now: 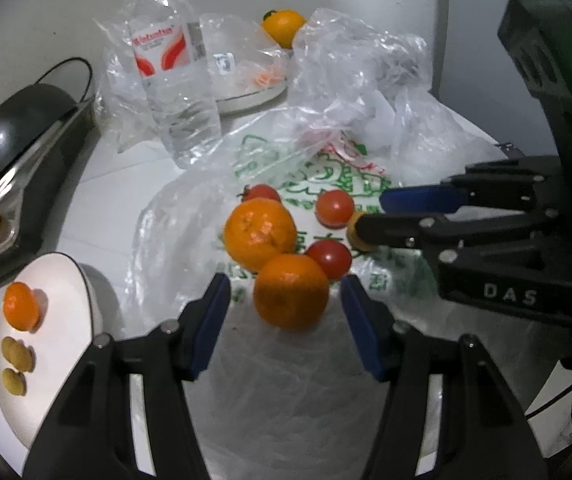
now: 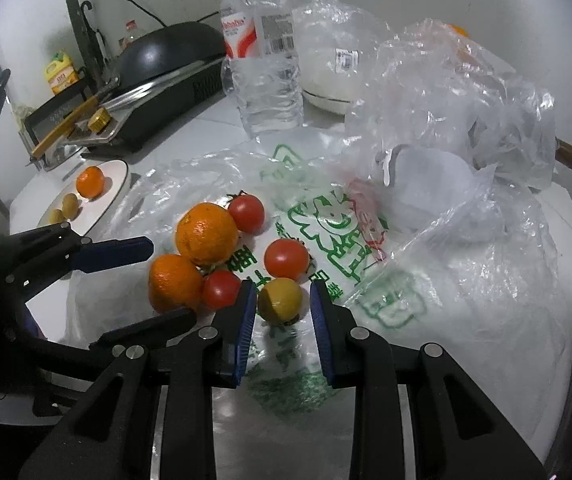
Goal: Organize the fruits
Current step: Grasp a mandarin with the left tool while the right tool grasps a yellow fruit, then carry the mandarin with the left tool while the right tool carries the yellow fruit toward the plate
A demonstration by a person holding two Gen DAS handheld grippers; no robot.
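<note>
- The left hand-held gripper [image 1: 286, 300] has its jaws apart on either side of the nearest orange [image 1: 290, 291]; the blue pads flank it and do not appear to press on it yet.
- The right hand-held gripper [image 2: 282, 304] looks clamped on a small yellow-green fruit [image 2: 280, 300], its narrow jaws against both sides.
- Both fruits lie on a printed plastic bag [image 2: 337, 224] spread over the surface. A second orange [image 2: 206, 233] and three tomatoes crowd in; one tomato [image 2: 220, 289] touches the nearest orange.
- To the left, a white plate [image 1: 60, 264] already holds a small orange [image 1: 22, 306] and two yellow-green fruits [image 1: 16, 354], so it is probably the destination.
- To do this well, I would centre the left pads on the orange's widest part before closing, and lift straight up so the neighbours do not roll.
- The slick bag may drag along; slow lifts should help.
- Farther back stand a water bottle [image 1: 172, 76] and crumpled clear bags [image 1: 361, 80].
</note>
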